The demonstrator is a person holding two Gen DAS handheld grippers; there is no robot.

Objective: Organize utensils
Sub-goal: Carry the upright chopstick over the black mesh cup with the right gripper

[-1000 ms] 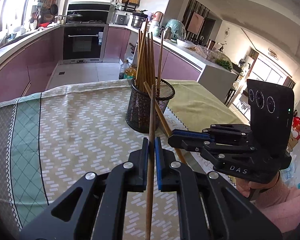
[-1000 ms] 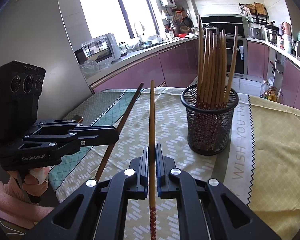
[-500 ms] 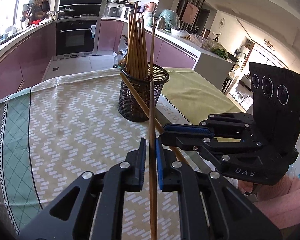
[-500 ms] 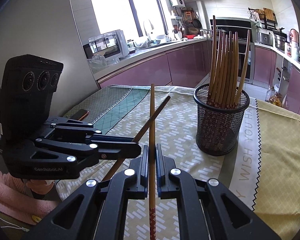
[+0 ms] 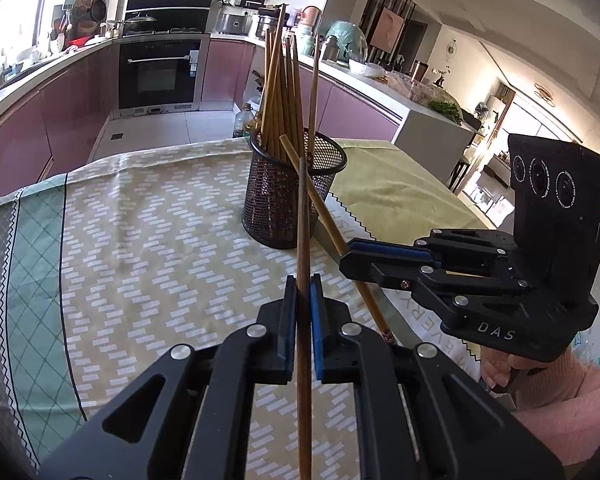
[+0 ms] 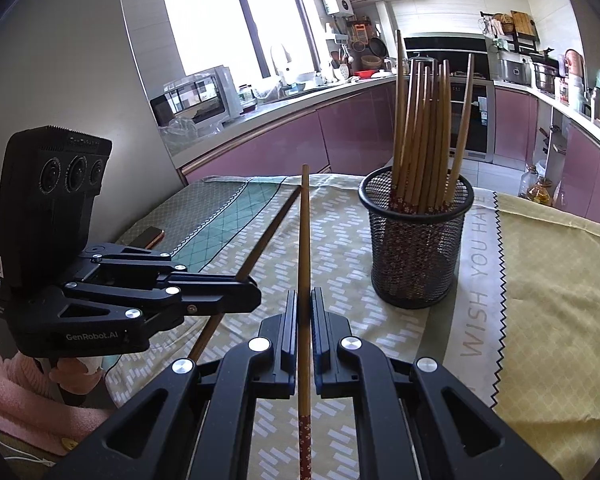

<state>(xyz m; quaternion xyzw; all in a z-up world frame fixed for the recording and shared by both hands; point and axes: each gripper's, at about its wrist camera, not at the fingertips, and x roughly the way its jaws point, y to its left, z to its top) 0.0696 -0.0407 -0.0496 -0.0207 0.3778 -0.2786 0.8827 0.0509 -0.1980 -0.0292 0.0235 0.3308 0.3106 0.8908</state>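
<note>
Jaws of both grippers are clamped tight, each on a single chopstick. The left gripper (image 5: 303,300) pinches a dark chopstick (image 5: 305,240) that runs up its centre line; the right gripper (image 6: 305,312) pinches a paler chopstick (image 6: 304,248) whose patterned red end hangs back below the pads.

Landmark: the mesh cup (image 5: 294,196), standing on the tabletop (image 5: 140,248) and already holding a bundle of upright chopsticks (image 6: 424,136).

What has changed over the last second is the framing, not the grip. A second ago, in the left wrist view, the cup sat just left of the held stick; now it lies straight behind it, and the stick's far tip shows above the cup's rim. The right gripper's stick crossed in front of the cup's wall half a second ago; now its tip reaches the rim, seen in front of the opening. Both sticks look lined up toward the cup but neither is in it, so I judge the drop is near and not begun. Both still sit short of the cup, on the person's side.

Hard to tell: whether the left stick's tip is over the opening or merely in front of it, since the fisheye flattens depth. In the right wrist view the left gripper hides the middle of its own stick. The lower ends of both sticks run out of frame. A phone (image 6: 152,237) lies far left of the cup, partly hidden.
</note>
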